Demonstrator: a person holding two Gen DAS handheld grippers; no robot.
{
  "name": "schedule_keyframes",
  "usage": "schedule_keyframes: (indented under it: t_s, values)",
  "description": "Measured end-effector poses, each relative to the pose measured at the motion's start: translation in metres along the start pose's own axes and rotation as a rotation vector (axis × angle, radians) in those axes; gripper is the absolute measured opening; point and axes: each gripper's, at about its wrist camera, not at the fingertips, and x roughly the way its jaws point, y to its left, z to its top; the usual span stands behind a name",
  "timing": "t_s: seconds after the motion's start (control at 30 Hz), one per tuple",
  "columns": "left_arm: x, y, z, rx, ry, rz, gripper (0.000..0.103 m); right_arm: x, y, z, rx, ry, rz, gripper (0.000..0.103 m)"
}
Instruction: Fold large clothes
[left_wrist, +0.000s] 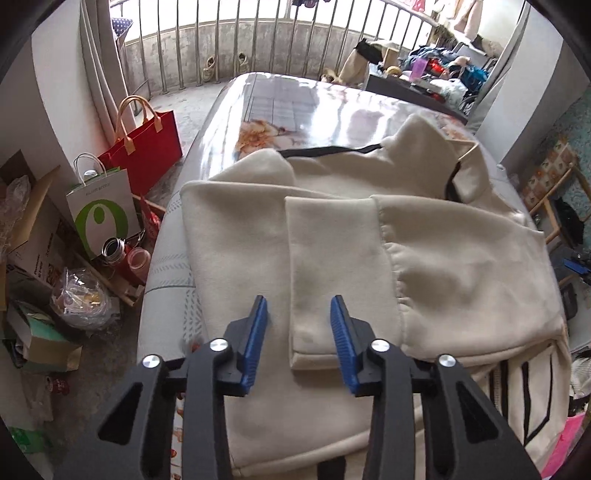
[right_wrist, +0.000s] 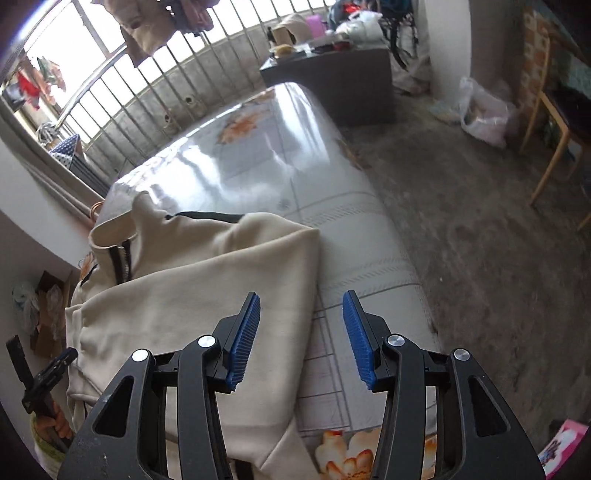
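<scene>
folding was partway done: the cream jacket (left_wrist: 424, 258) lay spread on the mattress (left_wrist: 280, 107), collar toward the far end, with one sleeve (left_wrist: 325, 266) already laid back over the body so that its cuff pointed toward the near edge. in the right wrist view the same jacket (right_wrist: 207, 295) showed a clean folded side edge, with bare quilted mattress (right_wrist: 362, 258) beside it. judging from this, the sleeves and sides were in, and the step in hand looked like taking hold of the near part to double the jacket over toward the collar.

the left hand-held gripper (left_wrist: 299, 306) hung over the folded sleeve, its blue pads a narrow gap apart. the sleeve lay below that gap and neither pad pressed on it, so it held nothing. the right hand-held gripper (right_wrist: 301, 304) stood somewhat wider, moderately parted, straddling the jacket's side edge: one pad over the cloth, the other over bare mattress. it too was empty and touched nothing that could be seen.

the next move would call for both to come down onto the cloth, pinch through all the layers at matching spots on either side, and lift evenly, since a grip on the top layer alone would likely pull the sleeve out of place.
</scene>
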Motion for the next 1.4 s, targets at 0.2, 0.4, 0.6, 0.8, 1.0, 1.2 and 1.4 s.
schedule_keyframes:
  t_s: [0.2, 0.4, 0.6, 0.8, 1.0, 1.2, 1.4]
  values:
    - [-0.004, -0.002, -0.001, 0.027, -0.040, 0.020, 0.002, 0.038, -0.001, 0.010, -0.016, 0.045, 0.046, 0.016]
    - [-0.050, -0.011, -0.008, 0.035, -0.148, -0.023, 0.001, 0.013, 0.009, 0.011, -0.082, -0.082, 0.107, 0.003]
    - [-0.050, -0.001, -0.021, -0.034, -0.082, -0.045, 0.001, 0.026, 0.007, 0.013, -0.096, -0.069, 0.103, 0.004]
    - [-0.037, 0.007, -0.020, -0.072, -0.045, -0.058, 0.004, 0.005, 0.014, 0.001, -0.186, -0.122, -0.005, 0.029]
    - [-0.037, 0.013, -0.012, -0.101, -0.015, -0.111, 0.023, -0.079, 0.040, -0.066, -0.479, -0.179, 0.069, 0.054]
    - [-0.015, 0.025, -0.014, -0.200, 0.042, -0.145, 0.031, -0.070, 0.056, -0.145, -0.675, -0.033, -0.025, 0.056]
    - [-0.020, 0.024, -0.016, -0.211, 0.004, -0.162, 0.002, -0.044, 0.052, -0.161, -0.712, -0.034, -0.246, 0.003]
